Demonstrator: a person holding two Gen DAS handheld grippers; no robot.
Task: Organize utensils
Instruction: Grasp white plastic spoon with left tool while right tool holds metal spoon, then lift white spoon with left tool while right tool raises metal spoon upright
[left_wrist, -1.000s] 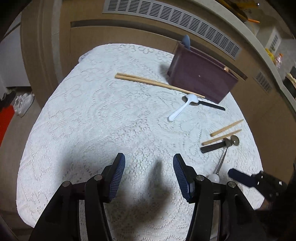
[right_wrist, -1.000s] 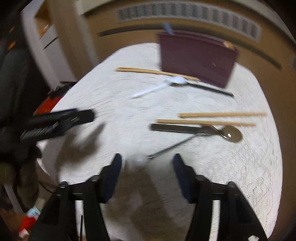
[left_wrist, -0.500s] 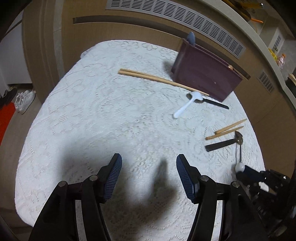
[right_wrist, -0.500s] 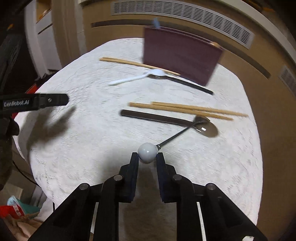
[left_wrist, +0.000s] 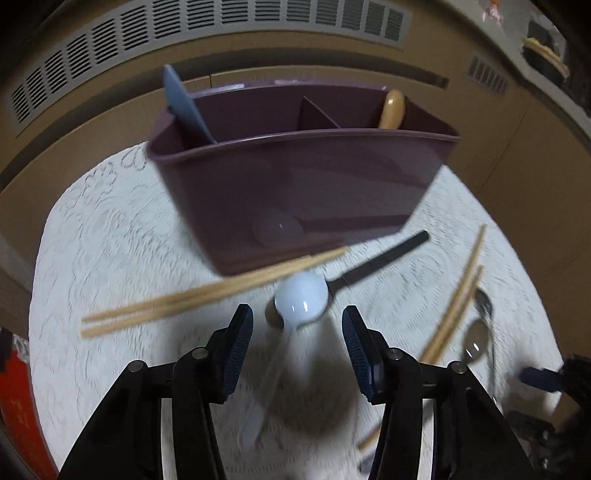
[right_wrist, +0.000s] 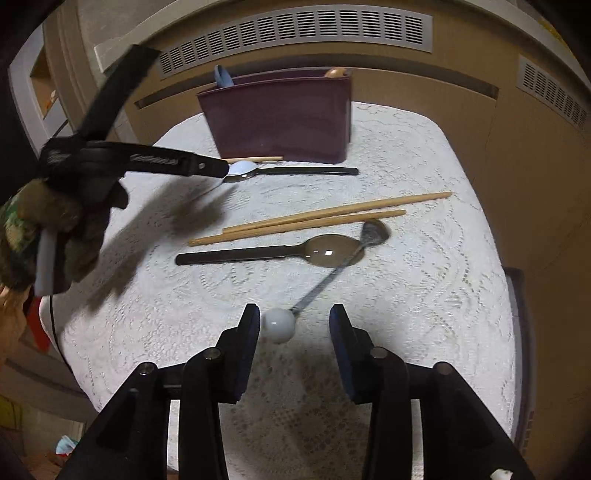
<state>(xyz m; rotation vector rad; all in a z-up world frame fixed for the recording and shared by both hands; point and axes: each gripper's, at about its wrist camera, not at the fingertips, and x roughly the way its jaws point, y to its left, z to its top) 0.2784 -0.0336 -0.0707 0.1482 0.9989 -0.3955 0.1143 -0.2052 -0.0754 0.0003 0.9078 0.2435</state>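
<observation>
Just then, the left gripper (left_wrist: 297, 334) hung over the lace-covered tabletop (left_wrist: 110, 258) with its jaws spread, having just been closing a little; the white plastic spoon (left_wrist: 301, 301) lay between the pads, its bowl ahead of them and its handle running back under the gripper, and no pad pressed on it. That bowl rested over the bowl of a black-handled spoon (left_wrist: 384, 260) whose handle pointed away to the right. A pair of wooden chopsticks (left_wrist: 207, 295) lay just beyond, their far tips at the foot of the maroon utensil caddy (left_wrist: 295, 184). A blue handle (left_wrist: 183, 99) stood in its left compartment and a wooden handle (left_wrist: 392, 109) in its right.

The right gripper (right_wrist: 291, 326) had just been opening and stood apart around the white ball end (right_wrist: 279, 325) of a thin metal spoon (right_wrist: 375, 232); the ball sat close to the left pad, though whether it touched was unclear. Its bowl lay against that of a second black-handled spoon (right_wrist: 258, 254), beside another pair of chopsticks (right_wrist: 317, 219).
</observation>
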